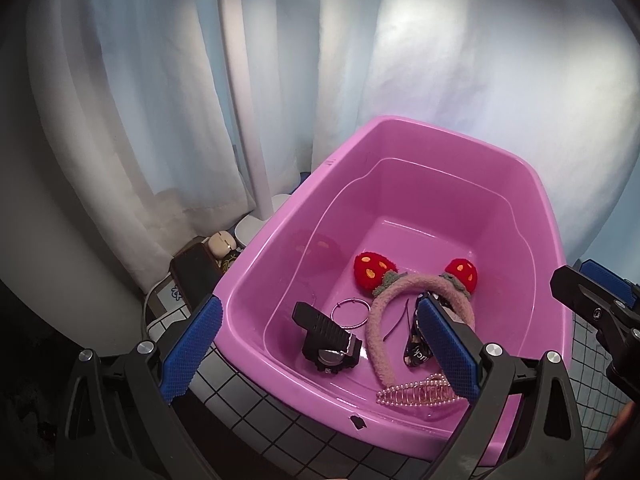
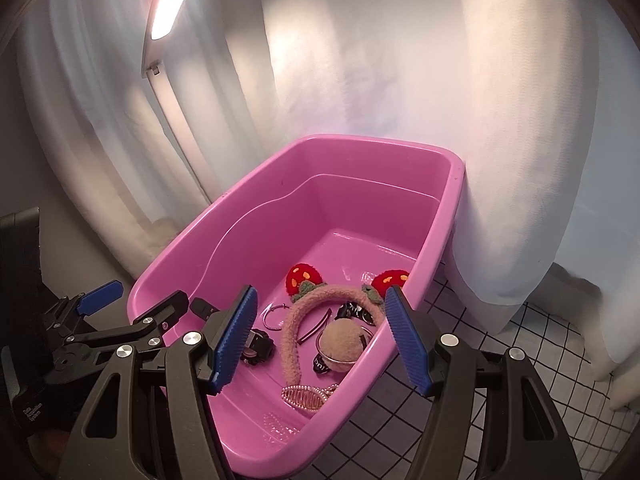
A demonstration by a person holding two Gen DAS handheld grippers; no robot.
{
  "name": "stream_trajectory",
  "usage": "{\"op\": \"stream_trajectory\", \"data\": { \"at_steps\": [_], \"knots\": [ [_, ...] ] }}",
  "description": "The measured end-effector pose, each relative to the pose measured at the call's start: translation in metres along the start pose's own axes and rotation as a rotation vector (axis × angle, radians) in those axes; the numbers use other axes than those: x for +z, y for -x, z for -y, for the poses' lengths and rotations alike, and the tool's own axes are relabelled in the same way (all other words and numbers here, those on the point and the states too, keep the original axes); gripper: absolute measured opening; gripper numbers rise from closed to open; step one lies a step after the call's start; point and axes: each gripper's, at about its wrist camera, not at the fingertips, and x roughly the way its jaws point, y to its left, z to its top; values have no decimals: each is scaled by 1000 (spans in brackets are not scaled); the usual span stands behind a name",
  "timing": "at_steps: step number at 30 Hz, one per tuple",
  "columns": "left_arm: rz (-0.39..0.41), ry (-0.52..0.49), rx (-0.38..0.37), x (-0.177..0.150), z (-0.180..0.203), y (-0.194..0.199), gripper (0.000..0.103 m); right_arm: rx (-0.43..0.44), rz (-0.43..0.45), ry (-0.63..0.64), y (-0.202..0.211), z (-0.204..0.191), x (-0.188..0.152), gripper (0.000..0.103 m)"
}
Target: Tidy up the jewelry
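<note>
A pink tub stands on the checked cloth and holds the jewelry. In it lie a black watch, a thin hoop, a fuzzy pink headband with red strawberry ears, a pearl hair clip and a dark patterned band. A tan pom-pom rests on a metal ring. My left gripper hovers open over the watch end. My right gripper hangs open above the headband. Neither holds anything.
White curtains hang close behind the tub and drape onto the cloth at its right. A white lamp pole stands behind the tub's left. A dark box and a small pale figure sit there too. Checked cloth shows on the right.
</note>
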Motion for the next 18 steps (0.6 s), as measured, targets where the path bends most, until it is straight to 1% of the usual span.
{"op": "stream_trajectory", "data": {
  "at_steps": [18],
  "knots": [
    [-1, -10, -9, 1, 1, 1, 96, -4, 0, 6, 3, 0, -2, 64]
  ]
}}
